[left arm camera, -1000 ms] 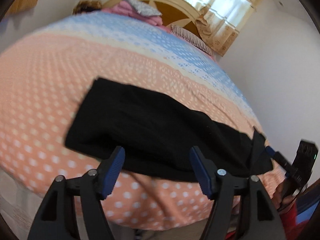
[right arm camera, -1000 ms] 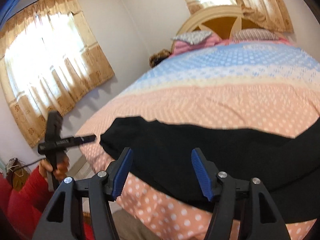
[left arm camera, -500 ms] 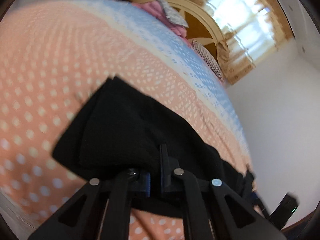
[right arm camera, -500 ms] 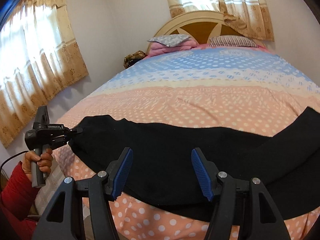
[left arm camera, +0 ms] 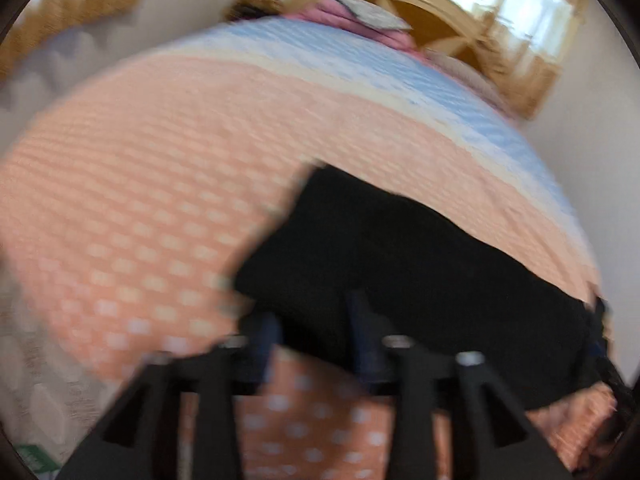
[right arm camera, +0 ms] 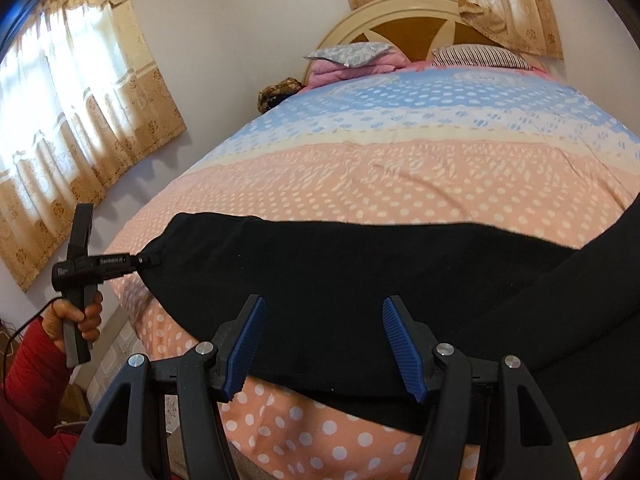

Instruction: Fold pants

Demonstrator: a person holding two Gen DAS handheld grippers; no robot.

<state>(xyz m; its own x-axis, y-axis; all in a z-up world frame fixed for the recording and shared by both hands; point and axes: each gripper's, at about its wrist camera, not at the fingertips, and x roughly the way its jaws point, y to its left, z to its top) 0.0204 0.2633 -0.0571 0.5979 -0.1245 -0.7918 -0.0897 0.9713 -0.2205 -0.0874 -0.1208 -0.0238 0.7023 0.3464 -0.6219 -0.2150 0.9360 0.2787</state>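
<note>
Black pants [right arm camera: 360, 272] lie stretched across the near edge of a bed with a pink and blue dotted cover [right arm camera: 400, 176]. In the right wrist view my left gripper [right arm camera: 146, 259] is pinched on the pants' left end. In the blurred left wrist view the pants [left arm camera: 400, 260] reach down between that gripper's [left arm camera: 314, 332] blue pads, which stand a little apart. My right gripper [right arm camera: 322, 344] is open, with its blue pads just above the pants' near edge, holding nothing.
Pillows [right arm camera: 348, 54] and a wooden headboard [right arm camera: 404, 20] are at the far end of the bed. Curtained windows [right arm camera: 68, 120] are on the left and behind the headboard. A floor strip [right arm camera: 116, 344] runs along the bed's left side.
My left gripper closed on the pants' end and has swung, so its view is now blurred. The right gripper stays open and has moved a little closer over the pants.
</note>
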